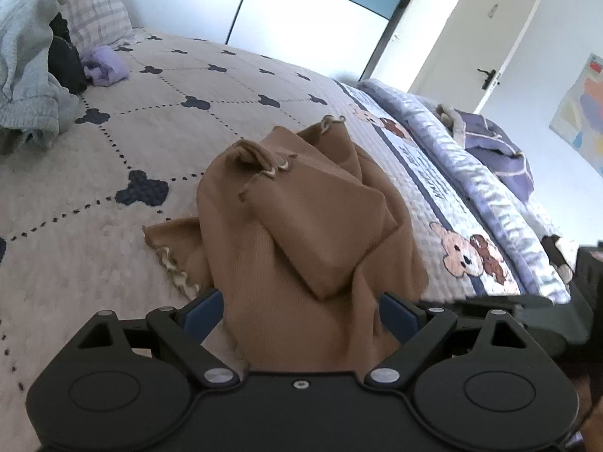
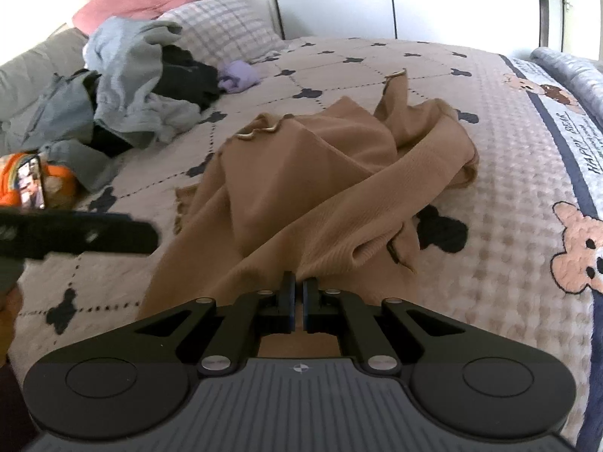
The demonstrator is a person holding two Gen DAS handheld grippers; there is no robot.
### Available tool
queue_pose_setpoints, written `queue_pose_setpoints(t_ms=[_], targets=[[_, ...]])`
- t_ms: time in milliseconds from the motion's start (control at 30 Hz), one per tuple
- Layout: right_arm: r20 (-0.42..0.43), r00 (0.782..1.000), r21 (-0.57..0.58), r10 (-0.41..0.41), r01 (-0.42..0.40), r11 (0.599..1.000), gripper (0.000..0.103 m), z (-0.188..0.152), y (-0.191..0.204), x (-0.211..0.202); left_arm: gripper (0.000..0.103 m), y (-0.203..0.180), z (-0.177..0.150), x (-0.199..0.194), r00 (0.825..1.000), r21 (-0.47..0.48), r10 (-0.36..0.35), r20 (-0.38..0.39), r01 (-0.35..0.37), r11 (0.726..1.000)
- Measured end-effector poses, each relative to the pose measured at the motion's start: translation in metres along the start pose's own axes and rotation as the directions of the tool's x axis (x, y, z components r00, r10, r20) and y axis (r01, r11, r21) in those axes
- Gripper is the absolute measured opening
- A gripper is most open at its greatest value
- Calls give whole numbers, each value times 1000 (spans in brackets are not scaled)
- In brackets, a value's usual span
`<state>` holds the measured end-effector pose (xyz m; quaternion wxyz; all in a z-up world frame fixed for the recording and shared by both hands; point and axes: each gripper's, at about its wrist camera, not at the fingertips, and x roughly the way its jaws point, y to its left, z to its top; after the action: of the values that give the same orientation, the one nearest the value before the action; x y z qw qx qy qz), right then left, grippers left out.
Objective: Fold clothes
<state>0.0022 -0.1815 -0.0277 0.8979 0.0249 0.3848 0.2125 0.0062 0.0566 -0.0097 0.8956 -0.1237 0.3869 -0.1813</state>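
Observation:
A brown ribbed garment (image 1: 301, 218) with frilled cream edges lies crumpled on the beige quilt (image 1: 113, 173). It also shows in the right wrist view (image 2: 309, 173). My left gripper (image 1: 301, 312) is open, its blue-padded fingers (image 1: 203, 312) standing apart on either side of the garment's near fold. My right gripper (image 2: 297, 293) is shut on the garment's near edge, with cloth pinched between the pads. The left gripper's black body (image 2: 75, 233) shows at the left of the right wrist view.
A pile of grey and black clothes (image 2: 128, 86) and a small purple item (image 2: 237, 75) lie near the checked pillow (image 2: 222, 26). A phone and an orange toy (image 2: 34, 184) sit at the left. A lilac blanket (image 1: 490, 173) lies along the bed's right edge.

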Motion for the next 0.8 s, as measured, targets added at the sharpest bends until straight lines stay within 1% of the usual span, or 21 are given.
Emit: queue_pose_setpoints(t_ms=[367,600,800], targets=[[-36,995,-39,88,-89,995,4,-10,14,-17,88,-2,9,30,1000,-43,13,2,-13,999],[-79,988,-79,132,-138,987,4,-23,28,-22,87,-5,15,47,1000,-108,-15,1,15,994],[-114,983,-98,146,-157,983,4,-35,33,-26,85,-14,17,63,999,-125,-34,-7,33,992]])
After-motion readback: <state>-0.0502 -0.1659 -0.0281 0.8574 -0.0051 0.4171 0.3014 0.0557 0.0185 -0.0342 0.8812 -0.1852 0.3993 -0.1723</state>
